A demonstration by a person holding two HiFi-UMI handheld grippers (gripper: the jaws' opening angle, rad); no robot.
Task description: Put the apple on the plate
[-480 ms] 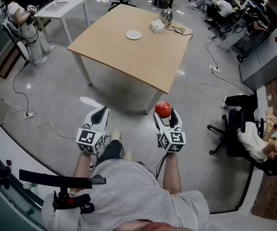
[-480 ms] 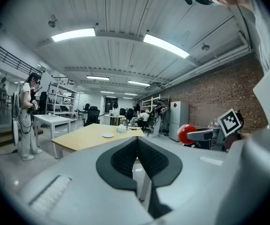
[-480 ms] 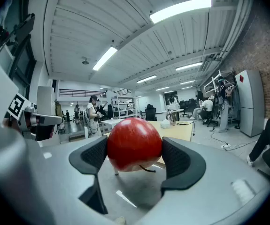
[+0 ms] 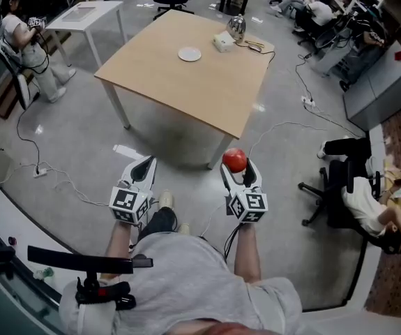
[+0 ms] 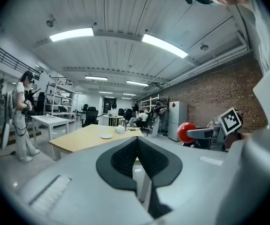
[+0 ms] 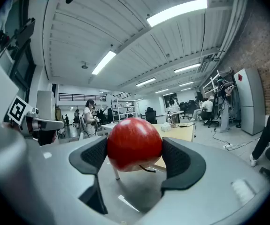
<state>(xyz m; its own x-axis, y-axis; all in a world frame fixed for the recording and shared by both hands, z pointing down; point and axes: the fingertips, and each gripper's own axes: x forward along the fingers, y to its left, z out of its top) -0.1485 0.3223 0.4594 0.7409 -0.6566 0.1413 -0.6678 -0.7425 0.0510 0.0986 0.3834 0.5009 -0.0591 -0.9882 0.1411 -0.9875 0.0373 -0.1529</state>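
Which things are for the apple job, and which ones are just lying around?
For the job:
- red apple, clamped in the right gripper
- white plate on the wooden table

Just lying about:
- white box and shiny metal pot on that table
- small white table
- left gripper, shut and empty

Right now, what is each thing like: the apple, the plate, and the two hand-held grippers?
apple: up in the air, pinched between the right jaws, not on the plate.
right hand-held gripper: shut on the apple.
left hand-held gripper: shut, with nothing in it.
plate: empty, lying flat on the table, well ahead of the apple.
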